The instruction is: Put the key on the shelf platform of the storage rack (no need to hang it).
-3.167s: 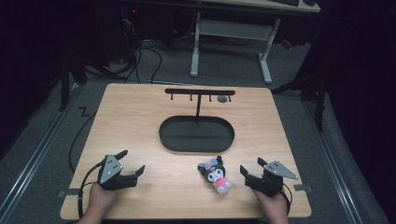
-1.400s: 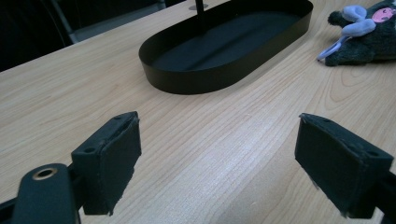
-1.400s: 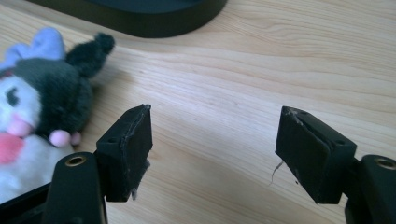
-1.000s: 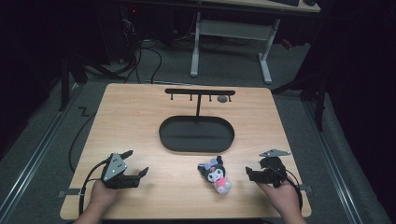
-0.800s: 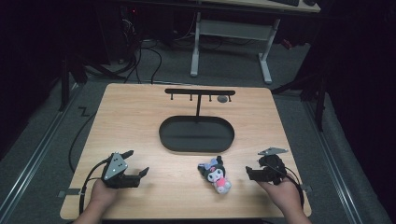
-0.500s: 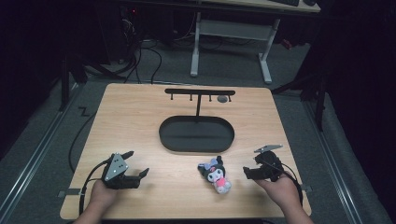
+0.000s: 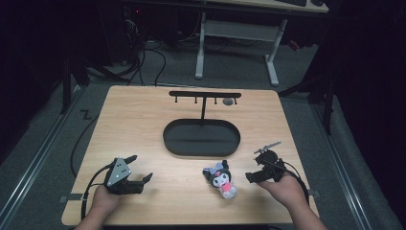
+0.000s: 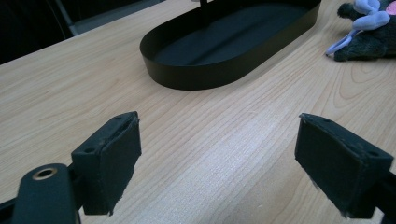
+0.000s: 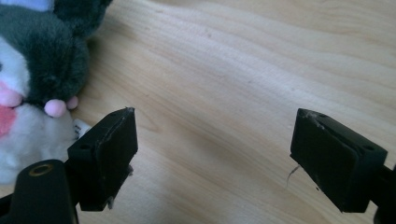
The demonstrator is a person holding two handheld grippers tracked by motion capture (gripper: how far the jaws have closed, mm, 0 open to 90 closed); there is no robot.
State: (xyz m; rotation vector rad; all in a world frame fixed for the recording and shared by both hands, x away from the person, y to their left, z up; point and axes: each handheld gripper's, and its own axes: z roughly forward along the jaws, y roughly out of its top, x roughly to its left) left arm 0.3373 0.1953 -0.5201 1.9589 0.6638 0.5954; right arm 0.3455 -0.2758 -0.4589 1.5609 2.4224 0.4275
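A small plush toy (image 7: 220,179) — dark grey head, white and pink body — is seen lying on the desk (image 7: 143,124) near the front edge, a little right of the middle and just in front of the black oval tray (image 7: 201,137). In the right gripper view the plush toy (image 9: 37,60) lies at the left, just beside the left jaw; whether they touch cannot be told. The right claw (image 7: 252,177) is held in a hand (image 7: 285,184) near the front right corner, pointed toward the toy, its jaws spread wide with only bare wood between them. Nothing is gripped.

The left claw (image 7: 143,168) is held in a hand (image 7: 103,199) near the front left corner, well apart from the toy. Its jaws are likewise spread wide and empty — in the left gripper view they frame bare desk, with the tray (image 8: 196,74) beyond and the toy (image 8: 369,32) at the upper right. Behind the tray, a black T-shaped stand (image 7: 204,96) with small hooks rises near the back edge.
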